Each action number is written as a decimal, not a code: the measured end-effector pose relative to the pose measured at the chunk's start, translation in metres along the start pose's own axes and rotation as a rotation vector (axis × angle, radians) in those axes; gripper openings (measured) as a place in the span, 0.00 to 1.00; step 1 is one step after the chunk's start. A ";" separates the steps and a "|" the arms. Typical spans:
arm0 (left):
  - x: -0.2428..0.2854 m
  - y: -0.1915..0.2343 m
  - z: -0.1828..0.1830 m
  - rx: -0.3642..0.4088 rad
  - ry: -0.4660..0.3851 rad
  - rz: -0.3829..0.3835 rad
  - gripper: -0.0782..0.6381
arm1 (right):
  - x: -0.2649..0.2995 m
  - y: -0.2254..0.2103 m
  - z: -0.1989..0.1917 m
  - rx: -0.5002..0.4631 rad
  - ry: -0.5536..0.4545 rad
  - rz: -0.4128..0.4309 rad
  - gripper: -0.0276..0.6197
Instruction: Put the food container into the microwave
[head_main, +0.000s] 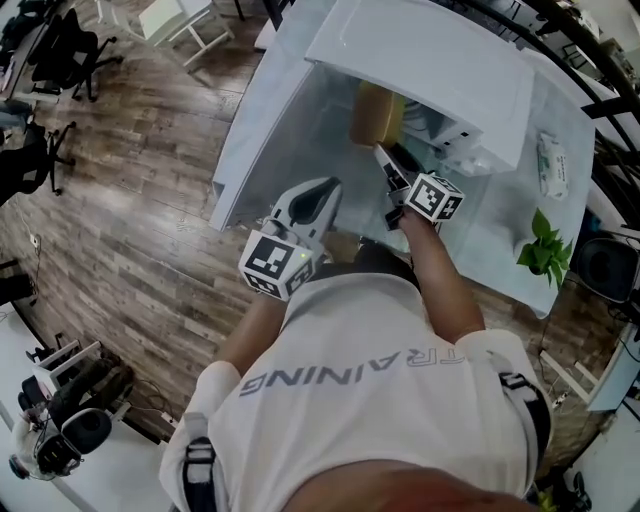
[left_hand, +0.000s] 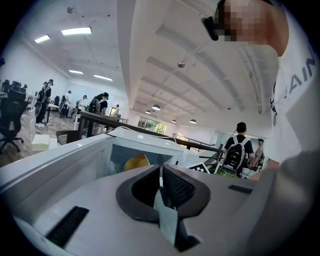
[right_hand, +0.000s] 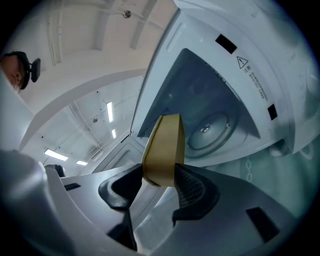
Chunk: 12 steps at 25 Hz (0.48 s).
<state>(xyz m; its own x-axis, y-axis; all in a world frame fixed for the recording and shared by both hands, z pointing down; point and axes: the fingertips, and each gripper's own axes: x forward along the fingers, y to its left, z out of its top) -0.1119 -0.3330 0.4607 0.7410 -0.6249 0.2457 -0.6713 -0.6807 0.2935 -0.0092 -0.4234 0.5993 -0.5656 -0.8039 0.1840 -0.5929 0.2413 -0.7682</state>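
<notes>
Right gripper (right_hand: 159, 181) is clamped on the tan food container (right_hand: 162, 150), edge-up at the open microwave's (right_hand: 250, 70) mouth. Left gripper (left_hand: 160, 175) is pinched closed, holding nothing.

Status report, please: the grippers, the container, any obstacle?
Right gripper clamped on food container, at open microwave mouth. Left gripper shut, empty. Turntable visible, no obstacle seen.

Bright, even light; fisheye-warped edges

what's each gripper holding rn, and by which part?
Right gripper clamps the tan container by its near edge; the rest sticks out toward the open microwave. Left gripper: jaws together, nothing held.
</notes>
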 end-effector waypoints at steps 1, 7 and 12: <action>0.001 0.001 0.000 -0.002 0.001 0.003 0.17 | 0.005 -0.003 0.004 0.015 -0.015 0.004 0.38; 0.008 0.008 -0.004 -0.009 0.016 0.014 0.17 | 0.031 -0.025 0.030 0.070 -0.091 0.008 0.38; 0.006 0.013 -0.002 -0.013 0.015 0.023 0.17 | 0.051 -0.029 0.043 0.082 -0.139 -0.005 0.38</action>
<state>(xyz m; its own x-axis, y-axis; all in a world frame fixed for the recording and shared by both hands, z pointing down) -0.1162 -0.3449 0.4682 0.7256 -0.6346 0.2660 -0.6879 -0.6611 0.2995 0.0041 -0.4949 0.6043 -0.4746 -0.8738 0.1061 -0.5438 0.1963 -0.8159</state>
